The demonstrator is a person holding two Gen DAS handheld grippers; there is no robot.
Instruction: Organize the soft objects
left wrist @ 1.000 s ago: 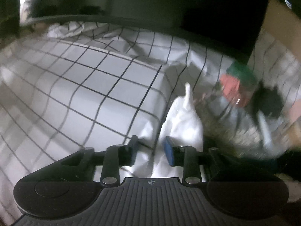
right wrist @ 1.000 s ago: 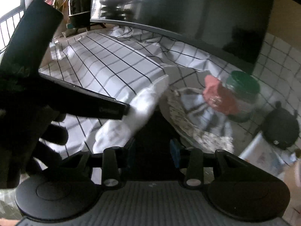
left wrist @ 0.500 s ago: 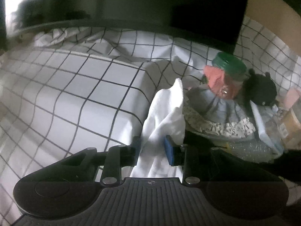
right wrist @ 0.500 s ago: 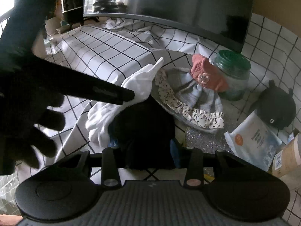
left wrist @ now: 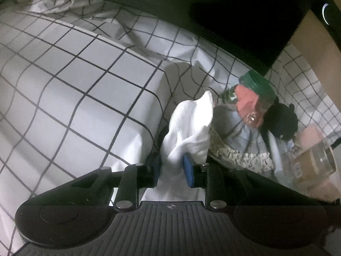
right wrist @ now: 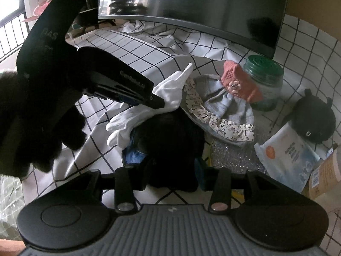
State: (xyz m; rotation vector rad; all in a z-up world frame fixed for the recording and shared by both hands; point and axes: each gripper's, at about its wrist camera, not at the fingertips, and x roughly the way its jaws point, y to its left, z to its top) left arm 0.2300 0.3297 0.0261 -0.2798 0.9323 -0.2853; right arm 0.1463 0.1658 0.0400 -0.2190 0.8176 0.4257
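On the bench draped in a checked cloth, the left hand-held gripper clamps a white glove, while the right hand-held gripper grips a black garment.

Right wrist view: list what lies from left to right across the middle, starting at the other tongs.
Left tongs → white glove → letter-print grey cloth → pink knitted hat → green-lidded jar → black round pouch.

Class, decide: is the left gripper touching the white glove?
Touching. The left wrist view shows the left gripper with its blue pads pinching the white glove between them.
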